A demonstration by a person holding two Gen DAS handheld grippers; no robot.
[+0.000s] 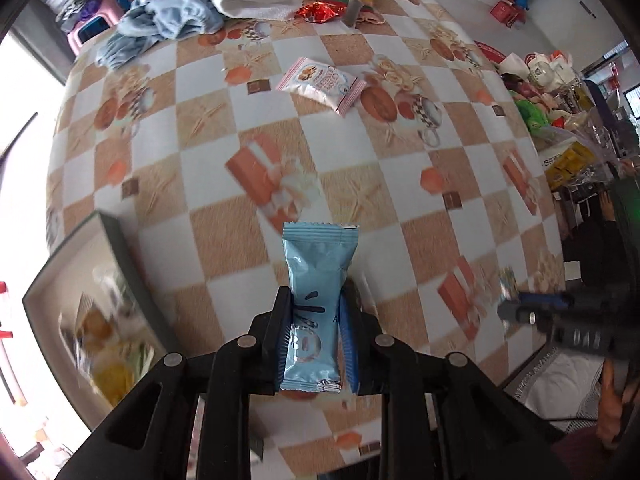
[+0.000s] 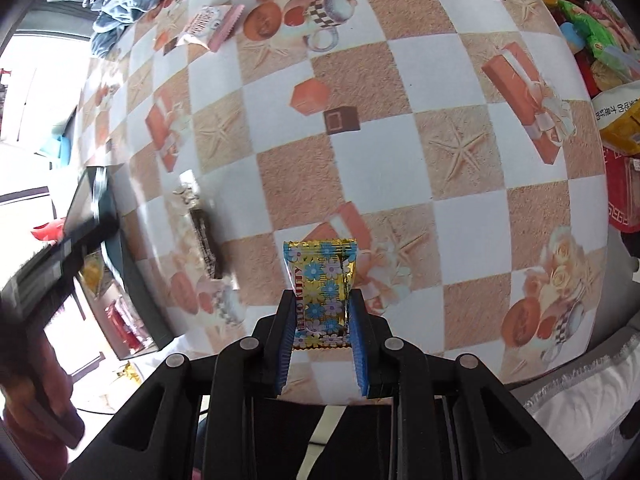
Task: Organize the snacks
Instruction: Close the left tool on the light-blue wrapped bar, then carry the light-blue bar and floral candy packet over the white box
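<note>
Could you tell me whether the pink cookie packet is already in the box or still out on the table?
Out: the pink cookie packet lies flat on the checkered tablecloth, apart from the box.

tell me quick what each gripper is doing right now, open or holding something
left gripper: closed on a light blue snack packet.
right gripper: closed on a gold flowered snack packet.
</note>
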